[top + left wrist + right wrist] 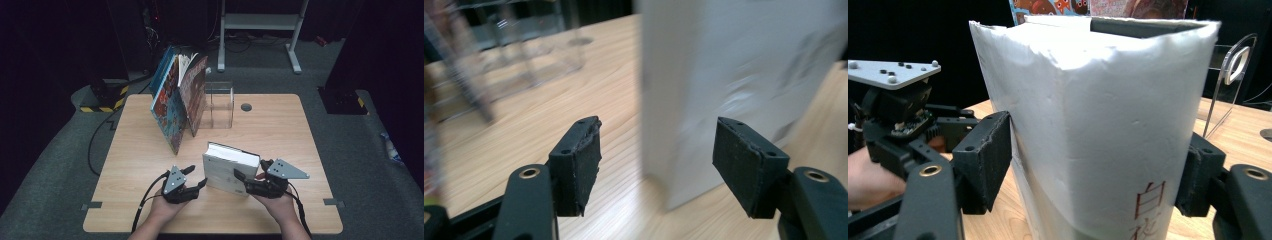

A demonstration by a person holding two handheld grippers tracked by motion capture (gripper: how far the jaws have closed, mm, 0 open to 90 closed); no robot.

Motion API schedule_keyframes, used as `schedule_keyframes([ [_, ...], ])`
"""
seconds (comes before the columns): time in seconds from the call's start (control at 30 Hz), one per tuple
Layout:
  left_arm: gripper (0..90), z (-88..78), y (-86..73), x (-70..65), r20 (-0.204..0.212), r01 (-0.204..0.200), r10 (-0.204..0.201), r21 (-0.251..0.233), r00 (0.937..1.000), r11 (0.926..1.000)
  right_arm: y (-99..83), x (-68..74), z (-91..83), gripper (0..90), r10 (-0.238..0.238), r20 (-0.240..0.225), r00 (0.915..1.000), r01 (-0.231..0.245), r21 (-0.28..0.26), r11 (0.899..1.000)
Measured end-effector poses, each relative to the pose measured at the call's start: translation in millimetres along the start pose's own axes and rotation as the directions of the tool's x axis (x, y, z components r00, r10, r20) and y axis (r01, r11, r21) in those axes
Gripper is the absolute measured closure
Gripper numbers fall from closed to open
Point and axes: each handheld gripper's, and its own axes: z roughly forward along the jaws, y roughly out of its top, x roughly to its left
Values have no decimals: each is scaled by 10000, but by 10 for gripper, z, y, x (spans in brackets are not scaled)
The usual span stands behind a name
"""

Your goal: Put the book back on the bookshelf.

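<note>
Book (227, 172) in white cover stands upright near the front of my worktop (280, 125), spine clamped in my right claw (248, 176). My left claw (197, 177) gapes just beside it, touching nothing. I'd keep it vertical, lift gently toward the clear stand (218, 105). Dark room around.
</note>
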Motion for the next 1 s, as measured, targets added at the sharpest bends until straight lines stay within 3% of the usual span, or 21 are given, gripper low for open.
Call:
schedule_keyframes([
  [0.1,366,-49,-114,210,-759,345,-297,626,9967,9974,-3,0,-1,293,-137,5,9999,137,-18,9999],
  [0.2,364,-104,-234,406,-1611,787,-605,1090,9851,9909,-13,0,-3,301,-298,25,9996,299,-87,9995],
  [0.33,357,-167,-343,556,-2572,979,-523,1677,9649,9810,-14,12,-15,318,-450,-15,9990,450,2,9990],
  [0.4,352,-190,-358,620,-2668,1216,-686,1876,9613,9747,-4,14,-23,331,-400,-33,9992,401,117,9991],
  [0.43,351,-205,-366,636,-2812,1331,-782,1815,9565,9743,-1,20,-24,338,-398,-3,9992,398,133,9991],
  [0.5,344,-217,-372,641,-2924,1302,-733,1800,9535,9750,-2,38,-28,355,-391,95,9992,389,159,9991],
  [0.63,320,-202,-370,644,-2944,1292,-648,2050,9535,9702,-18,59,-47,440,-586,82,9982,585,76,9983],
  [0.73,321,-175,-364,656,-2819,1393,-680,2413,9570,9604,-32,78,-62,492,-587,-24,9983,587,8,9983],
  [1.0,319,-170,-366,663,-2980,1596,-844,2380,9508,9581,-52,138,-70,519,-834,-101,9965,833,-101,9965],
])
